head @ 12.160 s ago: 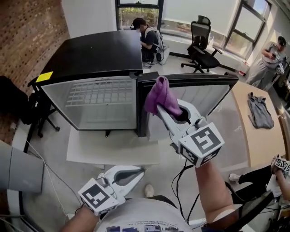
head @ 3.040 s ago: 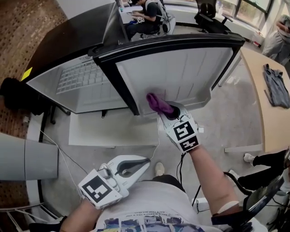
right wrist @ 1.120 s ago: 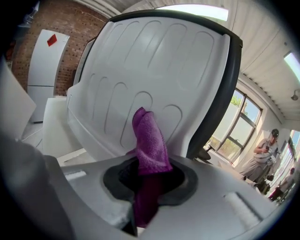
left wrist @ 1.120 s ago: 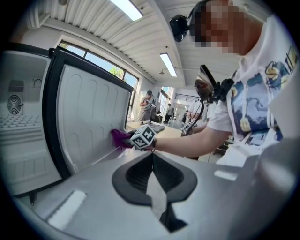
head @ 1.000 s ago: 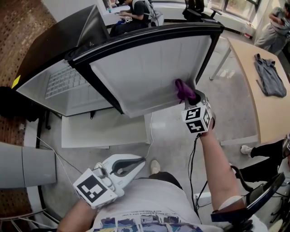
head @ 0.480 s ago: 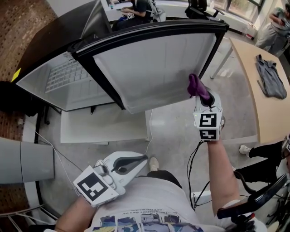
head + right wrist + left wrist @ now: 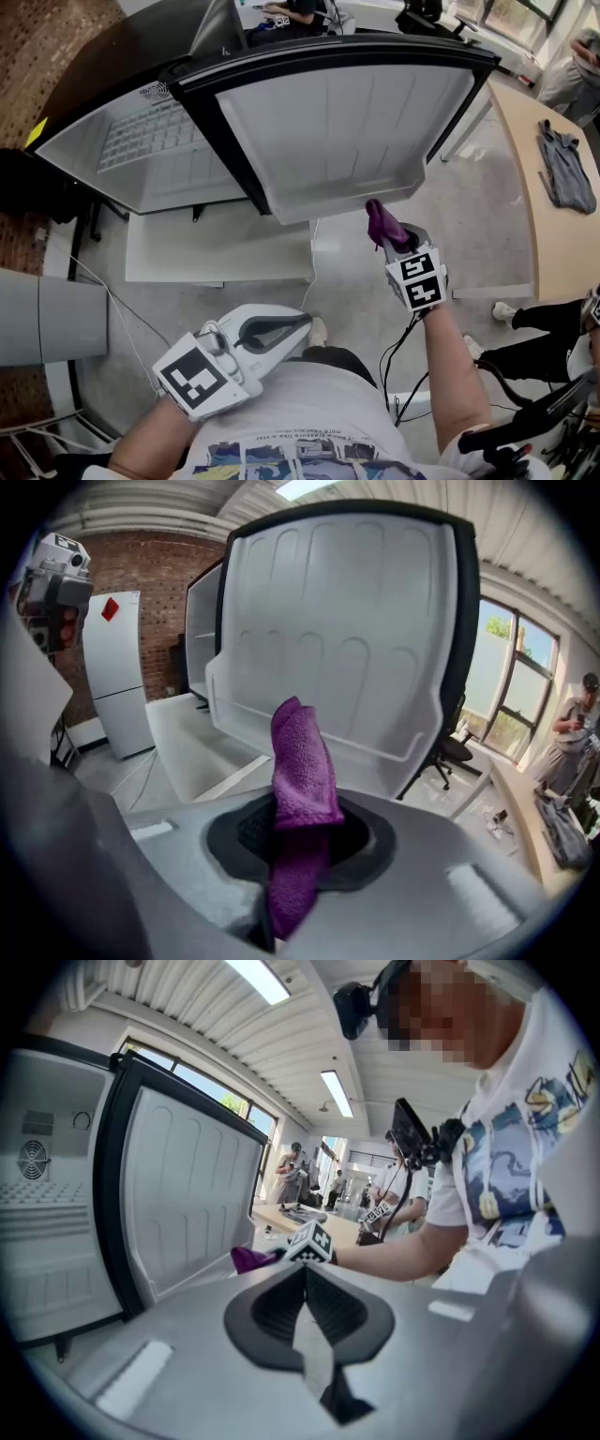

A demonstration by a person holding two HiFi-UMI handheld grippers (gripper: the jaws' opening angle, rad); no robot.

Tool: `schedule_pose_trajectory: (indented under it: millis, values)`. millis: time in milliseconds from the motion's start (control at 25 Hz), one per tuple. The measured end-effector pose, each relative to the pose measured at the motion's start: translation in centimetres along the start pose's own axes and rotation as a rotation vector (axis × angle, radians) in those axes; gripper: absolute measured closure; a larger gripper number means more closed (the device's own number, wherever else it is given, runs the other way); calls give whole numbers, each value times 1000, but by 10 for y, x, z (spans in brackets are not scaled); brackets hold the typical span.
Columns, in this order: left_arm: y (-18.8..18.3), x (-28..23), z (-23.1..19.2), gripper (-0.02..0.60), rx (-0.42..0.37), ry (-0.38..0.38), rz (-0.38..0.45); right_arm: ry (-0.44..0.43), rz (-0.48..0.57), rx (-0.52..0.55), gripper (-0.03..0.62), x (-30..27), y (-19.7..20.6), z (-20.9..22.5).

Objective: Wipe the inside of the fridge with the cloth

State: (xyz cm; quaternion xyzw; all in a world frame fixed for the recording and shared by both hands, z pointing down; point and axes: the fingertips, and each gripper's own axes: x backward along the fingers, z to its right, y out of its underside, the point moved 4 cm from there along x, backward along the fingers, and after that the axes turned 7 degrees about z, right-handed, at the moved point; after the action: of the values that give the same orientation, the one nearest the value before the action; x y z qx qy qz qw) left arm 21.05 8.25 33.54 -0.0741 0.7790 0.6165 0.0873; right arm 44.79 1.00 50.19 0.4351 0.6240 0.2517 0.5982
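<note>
**Asker:** What's your right gripper doing?

**Me:** My right gripper (image 7: 298,850) is clamped on the purple cloth (image 7: 302,761). A fold stands up past the jaws and the rest hangs below them.

**Asker:** And the left?

**Me:** My left gripper (image 7: 306,1283) has its jaws pressed together with nothing between them. I hold it low, close to my body, well apart from the fridge (image 7: 187,66).

**Asker:** Where is the cloth relative to the fridge?

**Me:** In the head view it sits just below the bottom edge of the open door, over the floor (image 7: 356,309) and not touching anything. From the right gripper view the white door liner (image 7: 347,639) fills the space ahead, with a gap between it and the cloth.

**Asker:** So which step are you on?

**Me:** I'd say I'm between strokes. The cloth is gripped and ready, but it isn't pressed to any surface.

**Asker:** What does the next move need?

**Me:** I need to lift the cloth and lay its free fold flat against the liner's lower ledge, or swing left into the open cabinet (image 7: 159,164). Either way the fabric should meet the plastic before the jaw tips do. I can't tell from here which parts are already clean.
</note>
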Motion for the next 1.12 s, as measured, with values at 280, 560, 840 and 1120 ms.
schedule_pose_trajectory:
  millis: [280,560,840,1120]
  values:
    - [1,21,-9,577,20,-51,9,-119,-153,-64,530,-49,16,-42]
    - [7,37,-15,577,47,-98,14,-203,-147,-32,530,-80,-15,-79]
    - [10,43,-20,577,56,-119,16,-345,-111,-9,530,-99,-51,-134]
    - [8,37,-23,577,56,-101,12,-330,-115,-89,530,-107,-45,-117]
